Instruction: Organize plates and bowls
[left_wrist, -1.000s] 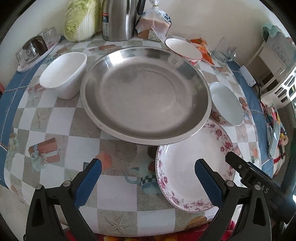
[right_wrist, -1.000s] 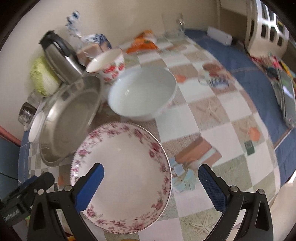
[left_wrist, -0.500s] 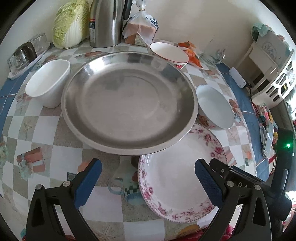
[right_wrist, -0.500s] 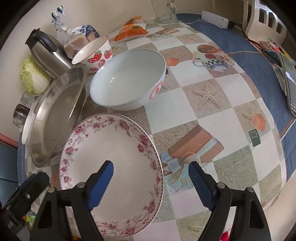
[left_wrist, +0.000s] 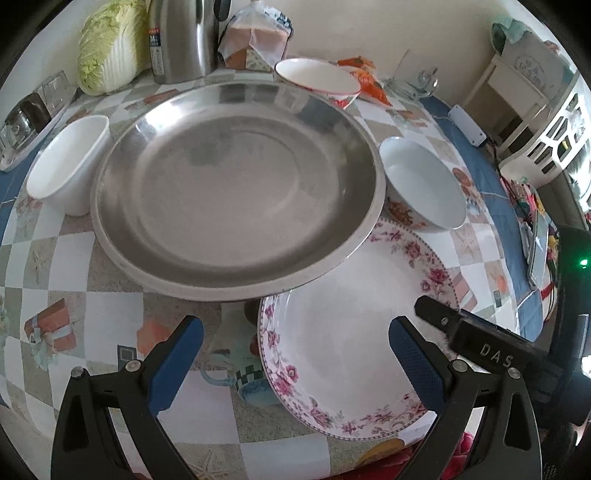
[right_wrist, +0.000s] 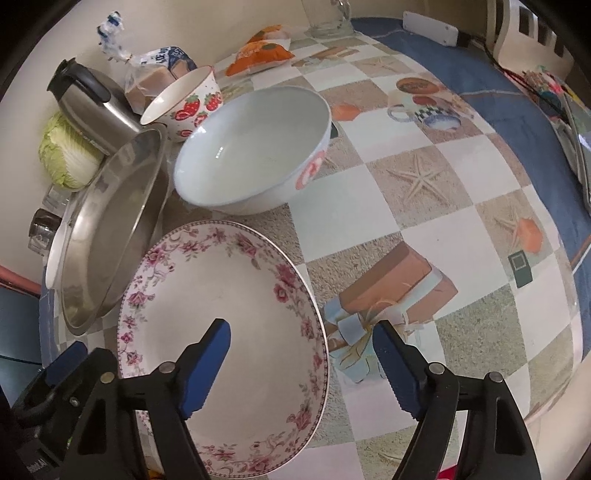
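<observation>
Two grippers, fingers apart | right gripper (right_wrist: 301, 363) straddles floral plate (right_wrist: 225, 332) rim | left gripper (left_wrist: 295, 360) holds nothing

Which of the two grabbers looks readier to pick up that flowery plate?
The right hand-held gripper: its open fingers straddle the floral plate's near-right rim. The left hand-held gripper is open over the plate's left edge, facing the steel pan.

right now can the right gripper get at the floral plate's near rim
Probably yes. The right gripper is open and straddles the floral plate rim, one finger over the plate, the other outside. Nothing lies between them.
</observation>
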